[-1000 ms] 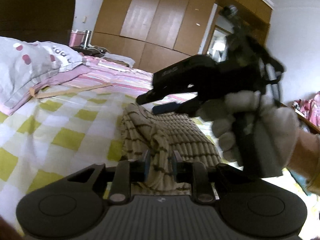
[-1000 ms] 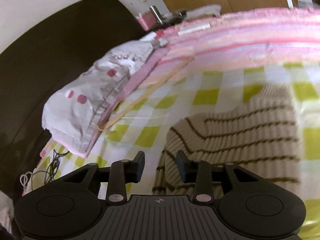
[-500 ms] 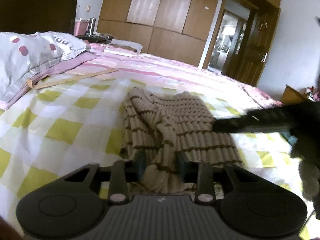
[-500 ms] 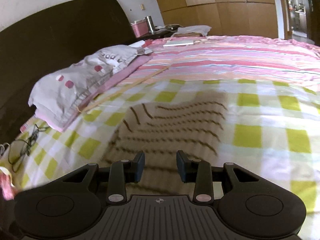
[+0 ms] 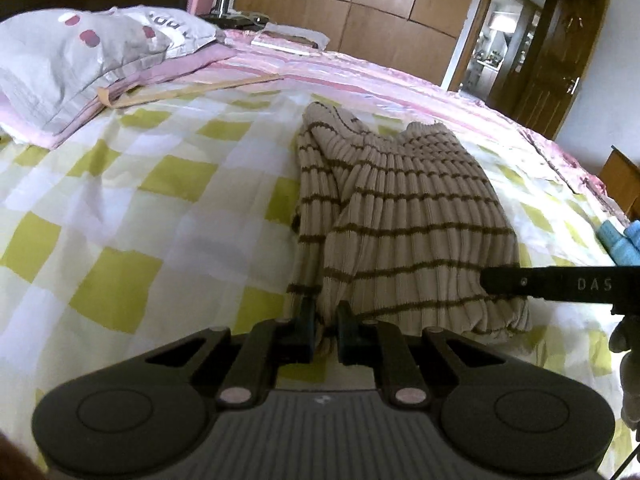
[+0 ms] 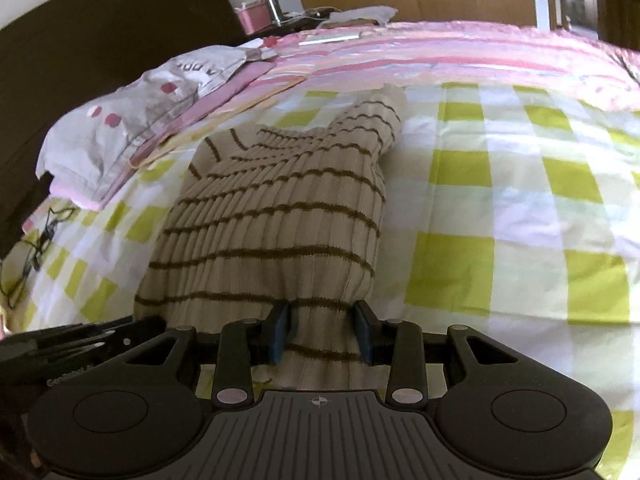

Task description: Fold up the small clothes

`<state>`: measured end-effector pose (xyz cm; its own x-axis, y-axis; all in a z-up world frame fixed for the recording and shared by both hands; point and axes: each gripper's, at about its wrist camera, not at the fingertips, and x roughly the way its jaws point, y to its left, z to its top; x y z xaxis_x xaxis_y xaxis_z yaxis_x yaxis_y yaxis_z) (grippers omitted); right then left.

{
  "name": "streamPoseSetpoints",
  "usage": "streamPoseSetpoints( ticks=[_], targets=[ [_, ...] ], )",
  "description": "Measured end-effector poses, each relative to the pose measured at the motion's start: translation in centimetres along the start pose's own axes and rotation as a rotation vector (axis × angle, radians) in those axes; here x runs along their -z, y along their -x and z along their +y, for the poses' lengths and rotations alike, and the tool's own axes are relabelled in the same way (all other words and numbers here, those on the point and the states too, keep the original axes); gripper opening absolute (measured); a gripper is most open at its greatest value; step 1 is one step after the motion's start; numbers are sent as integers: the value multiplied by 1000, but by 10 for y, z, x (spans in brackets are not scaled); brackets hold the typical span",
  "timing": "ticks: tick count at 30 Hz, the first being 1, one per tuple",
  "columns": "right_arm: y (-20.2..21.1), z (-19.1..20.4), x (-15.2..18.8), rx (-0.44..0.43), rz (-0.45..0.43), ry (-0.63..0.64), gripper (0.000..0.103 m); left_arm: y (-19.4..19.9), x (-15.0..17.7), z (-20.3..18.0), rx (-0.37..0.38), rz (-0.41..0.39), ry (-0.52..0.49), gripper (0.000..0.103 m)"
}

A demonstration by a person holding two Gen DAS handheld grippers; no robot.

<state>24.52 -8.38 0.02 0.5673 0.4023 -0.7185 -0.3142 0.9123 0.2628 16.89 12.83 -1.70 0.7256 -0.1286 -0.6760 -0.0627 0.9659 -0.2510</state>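
A small beige ribbed sweater with thin brown stripes [image 5: 408, 220] lies on the yellow-and-white checked bed cover [image 5: 120, 208], partly folded with one side doubled over. My left gripper [image 5: 324, 328] is shut on the sweater's near hem at its left corner. In the right wrist view the sweater [image 6: 276, 216] runs away from me. My right gripper [image 6: 322, 334] is open, its jaws standing either side of the near hem. The right gripper's body [image 5: 560, 284] reaches in from the right edge of the left wrist view.
A grey spotted pillow [image 5: 80, 52] on pink bedding lies at the bed's head, left. A striped pink quilt [image 6: 440, 52] covers the far side. A dark headboard [image 6: 100, 40], a nightstand with a pink box [image 6: 256, 16], wooden wardrobes [image 5: 360, 0] and a door [image 5: 560, 48] stand beyond.
The right gripper came down from above the sweater to its near hem, beside the left one. The left gripper narrowed onto the hem. The sweater now lies flatter.
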Motion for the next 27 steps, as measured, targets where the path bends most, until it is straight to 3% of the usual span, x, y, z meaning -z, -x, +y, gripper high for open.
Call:
streamPoseSetpoints(
  ticks=[4, 9, 13, 15, 19, 22, 27],
  targets=[
    [10, -6, -4, -25, -5, -35, 36, 16, -7, 1, 14, -10, 3, 21],
    [26, -7, -7, -41, -51, -36, 36, 43, -28, -17, -14, -140, -93, 21],
    [29, -10, -16, -45, -86, -57, 36, 37, -57, -34, 10, -221, -138, 21],
    [27, -12, -20, -36, -97, -63, 37, 20, -75, -39, 21, -224, -135, 24],
    [18, -15, -28, -26, -110, -77, 40, -26, -103, -33, -46, -184, -76, 25],
    [9, -16, -33, -27, -115, -92, 42, -53, -105, -24, -99, -140, -23, 25],
    [-6, -16, -43, -30, -120, -111, 44, -66, -101, -28, -76, -126, -28, 24]
  ],
)
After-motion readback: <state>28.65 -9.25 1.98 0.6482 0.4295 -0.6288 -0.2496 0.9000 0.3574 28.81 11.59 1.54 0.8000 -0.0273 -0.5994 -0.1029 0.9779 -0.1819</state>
